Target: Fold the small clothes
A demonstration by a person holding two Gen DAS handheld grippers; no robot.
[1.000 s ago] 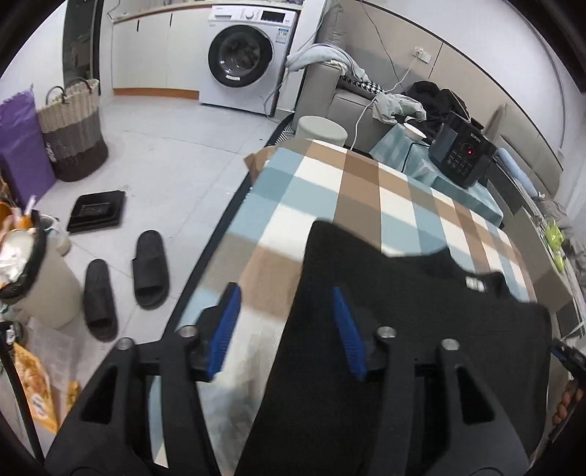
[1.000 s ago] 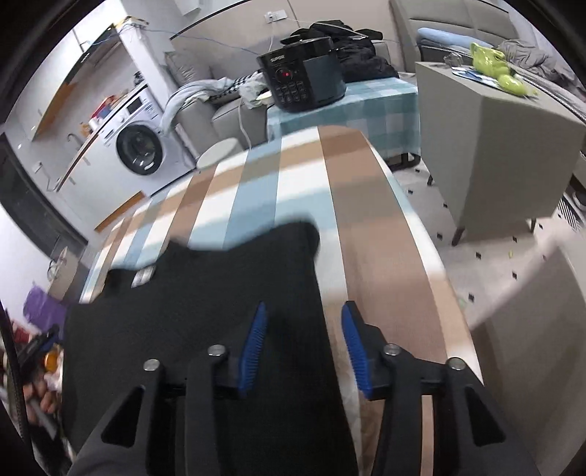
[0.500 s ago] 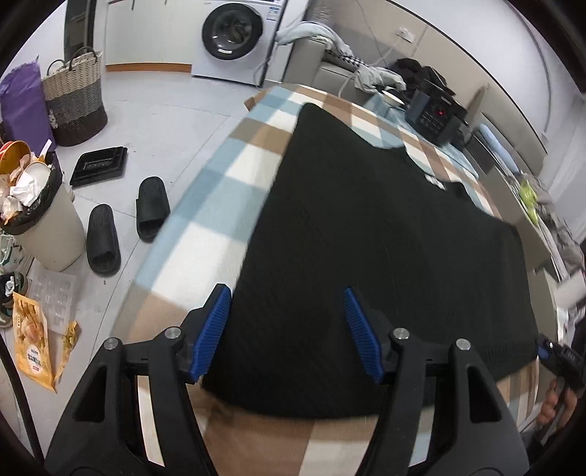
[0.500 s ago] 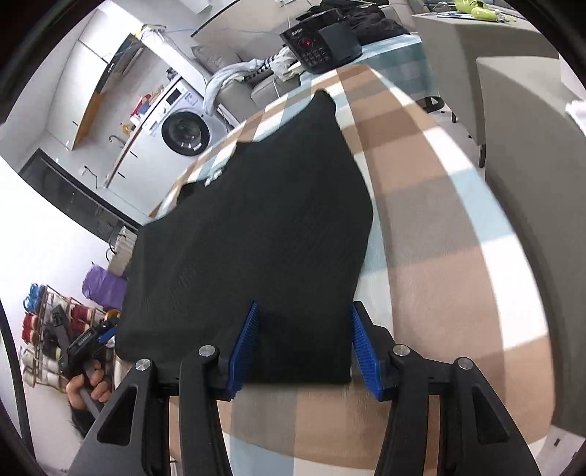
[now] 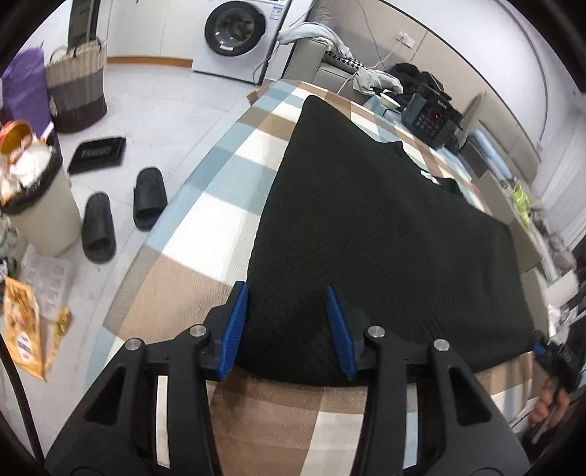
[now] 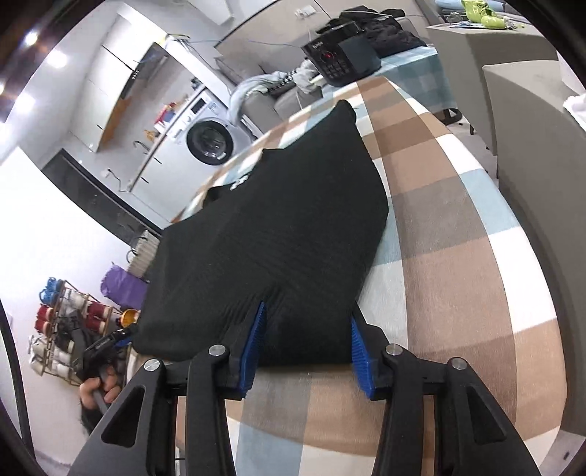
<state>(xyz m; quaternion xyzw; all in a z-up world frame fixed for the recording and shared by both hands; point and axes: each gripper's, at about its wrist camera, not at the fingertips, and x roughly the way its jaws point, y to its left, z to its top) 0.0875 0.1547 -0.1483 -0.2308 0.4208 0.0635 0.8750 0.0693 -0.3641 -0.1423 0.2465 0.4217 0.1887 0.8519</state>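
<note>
A black garment lies spread flat on the checked table, its collar label toward the far side. My left gripper sits over the near left corner of the hem. Its jaws are closing, with cloth lying between the blue pads. My right gripper straddles the near right corner of the garment. Its jaws are closing too, and the cloth puckers at the left pad. Each view shows the other gripper at the far end of the hem, with a hand on it.
The left view shows floor left of the table with a bin, slippers, a woven basket and a washing machine. A black appliance stands beyond the table's far end. A grey cabinet stands to the right.
Both grippers drew back from the garment's far part to its near hem and dipped lower. The left jaws have narrowed. The hem corners now lie between the pads.
</note>
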